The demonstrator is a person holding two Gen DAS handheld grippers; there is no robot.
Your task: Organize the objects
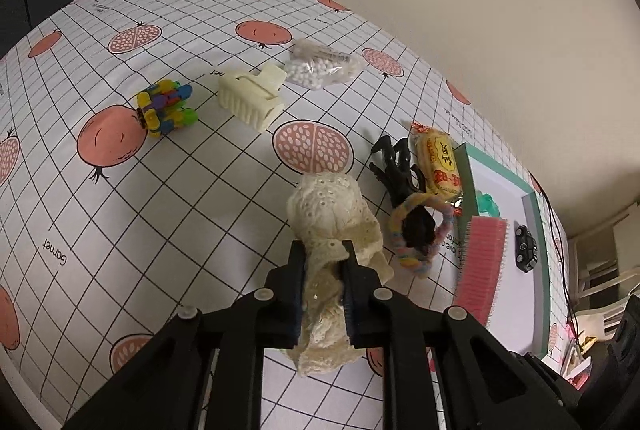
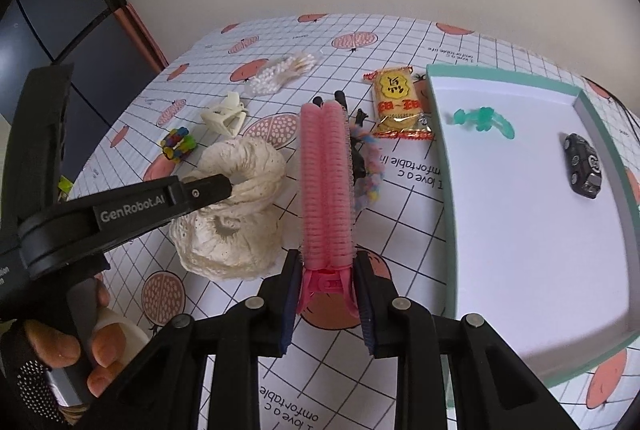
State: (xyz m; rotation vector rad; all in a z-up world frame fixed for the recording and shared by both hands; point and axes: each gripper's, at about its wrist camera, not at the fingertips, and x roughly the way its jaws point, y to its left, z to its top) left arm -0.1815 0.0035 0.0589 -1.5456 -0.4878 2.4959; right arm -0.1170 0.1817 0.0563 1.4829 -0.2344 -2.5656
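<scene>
- Two things are already laid in the tray [image 2: 444, 150]: a green clip [image 2: 484, 119] and a black toy car [image 2: 583, 171].
- A cream lace scrunchie [image 1: 334, 214] is pinched by the left tongs [image 1: 323, 250] above the bench [image 1: 120, 214].
- A pink roller clip [image 2: 326, 186] is pinched at its handle by the right tongs [image 2: 327, 262], just beside the tray.
- Most things are judged left to sort: snack packet [image 2: 398, 106], cream claw clip [image 1: 252, 96], bead bag [image 1: 320, 68].

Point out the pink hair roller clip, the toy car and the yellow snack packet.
pink hair roller clip [image 2: 326, 182]: right wrist view, middle of its ribbed rollers.
toy car [image 2: 583, 166]: right wrist view, on its black roof.
yellow snack packet [image 1: 439, 164]: left wrist view, centre of the wrapper.
</scene>
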